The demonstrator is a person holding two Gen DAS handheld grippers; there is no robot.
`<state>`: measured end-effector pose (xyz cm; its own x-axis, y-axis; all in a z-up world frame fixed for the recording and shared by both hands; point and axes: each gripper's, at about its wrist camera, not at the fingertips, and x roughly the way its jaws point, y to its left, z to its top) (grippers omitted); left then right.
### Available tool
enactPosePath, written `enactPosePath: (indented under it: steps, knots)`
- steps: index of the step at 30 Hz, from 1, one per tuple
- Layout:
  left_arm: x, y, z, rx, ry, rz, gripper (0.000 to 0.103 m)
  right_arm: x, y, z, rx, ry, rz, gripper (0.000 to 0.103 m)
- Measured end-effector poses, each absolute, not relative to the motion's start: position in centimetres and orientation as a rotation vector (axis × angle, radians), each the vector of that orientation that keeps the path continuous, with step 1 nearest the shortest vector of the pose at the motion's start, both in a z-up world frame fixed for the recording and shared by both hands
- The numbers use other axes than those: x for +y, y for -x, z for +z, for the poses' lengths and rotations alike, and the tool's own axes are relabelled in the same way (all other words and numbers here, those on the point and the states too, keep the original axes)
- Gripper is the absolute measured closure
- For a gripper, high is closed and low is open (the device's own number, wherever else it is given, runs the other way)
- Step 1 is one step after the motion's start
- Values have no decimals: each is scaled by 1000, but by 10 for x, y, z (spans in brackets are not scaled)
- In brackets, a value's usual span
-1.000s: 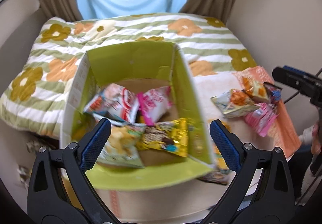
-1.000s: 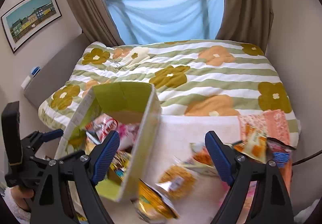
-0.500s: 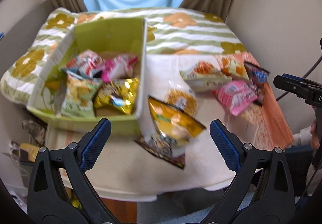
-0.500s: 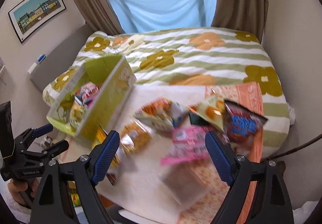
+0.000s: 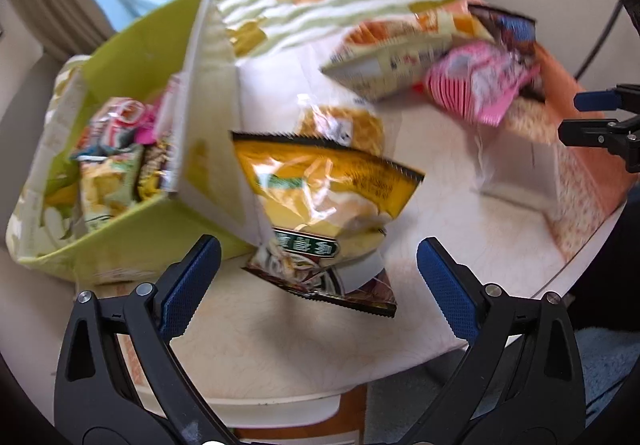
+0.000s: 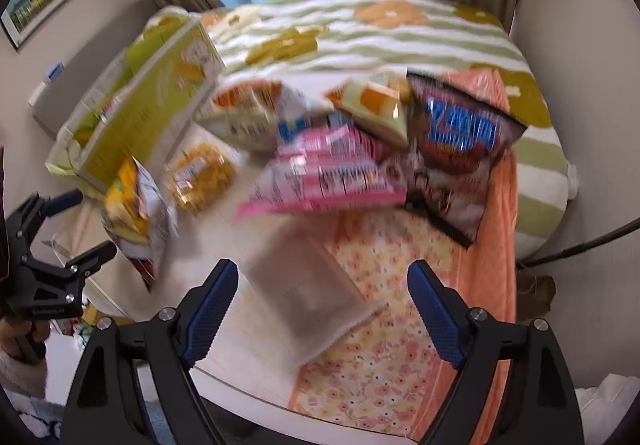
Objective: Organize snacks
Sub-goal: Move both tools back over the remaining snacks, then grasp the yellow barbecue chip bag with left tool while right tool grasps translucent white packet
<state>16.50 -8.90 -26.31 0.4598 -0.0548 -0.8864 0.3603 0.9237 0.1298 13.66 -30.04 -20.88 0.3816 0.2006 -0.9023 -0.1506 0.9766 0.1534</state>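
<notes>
Green box [image 5: 132, 57] sits at the left of the left wrist view, with snack bags inside. Next to it a yellow chip bag [image 5: 320, 189] leans on the box wall, on the tabletop [image 5: 304, 341]. Pink bag [image 5: 476, 85] lies upper right. Left hand-held gripper [image 5: 318, 285] is wide open, holding nothing. Right hand-held gripper [image 6: 320, 305] is wide open too, over a grey pouch [image 6: 308, 293].

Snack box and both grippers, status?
Left gripper open, empty. Right gripper open, empty. Green snack box part-filled; yellow chip bag leans on its side wall, other packets loose on table.
</notes>
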Motion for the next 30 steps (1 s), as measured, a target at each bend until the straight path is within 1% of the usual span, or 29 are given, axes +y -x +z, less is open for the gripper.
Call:
enactPosePath:
  steps: [7,9,11,14,15,16,20,30]
  knots:
    - [-95,-175,-281,1089,-362,-303,5,-302,-139,-240,1253,-43,188,19]
    - [-98,-181,-286,1110,-375,-312,8,-301,-139,-246,1271,-17,196,19]
    - [-100,-185,-289,1127,-378,-326,16,-298,-138,-248,1284,2,214,19]
    - [-104,-189,-295,1151,-410,-325,19,-292,-141,-252,1307,43,256,19]
    - [-105,-189,-297,1152,-431,-320,23,-289,-144,-255,1315,59,274,19]
    - [-106,-189,-299,1152,-448,-311,33,-287,-145,-256,1319,69,285,19]
    - [-103,-191,-299,1160,-434,-319,41,-276,-149,-260,1315,134,332,19]
    - [-96,-186,-292,1162,-373,-323,44,-253,-150,-274,1278,253,403,19]
